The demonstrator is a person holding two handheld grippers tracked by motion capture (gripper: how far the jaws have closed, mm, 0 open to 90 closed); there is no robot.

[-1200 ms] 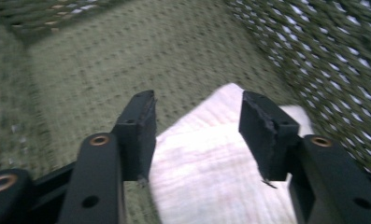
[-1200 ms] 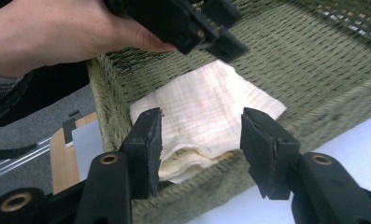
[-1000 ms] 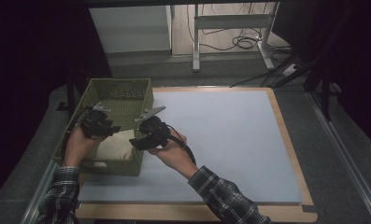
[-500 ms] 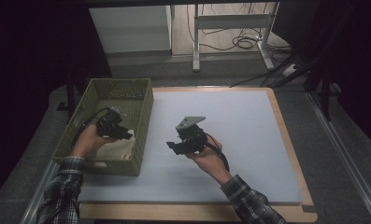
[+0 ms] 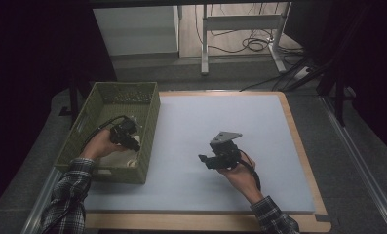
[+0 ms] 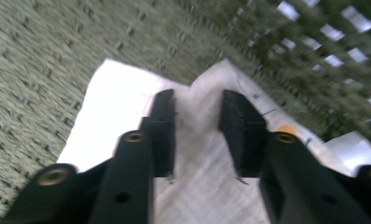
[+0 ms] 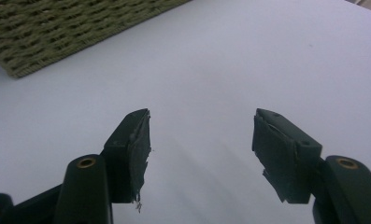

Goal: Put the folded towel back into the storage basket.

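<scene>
A white cloth (image 6: 113, 102) lies on the floor of the green woven basket (image 5: 149, 122), at its near end (image 5: 120, 158). My left gripper (image 5: 132, 145) reaches down into the basket. Its jaws (image 6: 197, 105) have just been closing and now stand narrowly apart, with a raised fold of the cloth between them; I see no firm pinch. My right gripper (image 5: 203, 159) hovers over the pale blue mat (image 5: 230, 112), right of the basket. It is open (image 7: 202, 130), with nothing between its fingers.
The mat covers a wooden-edged table. The basket's woven wall (image 7: 57, 32) stands ahead and to the left of my right gripper. A second white piece (image 6: 351, 147) lies by the basket's lattice wall. Cables and desk legs lie on the floor beyond the table.
My right gripper has left the basket's edge and moved right and nearer, out over the mat. My left gripper has sunk deeper into the basket onto the white cloth.
</scene>
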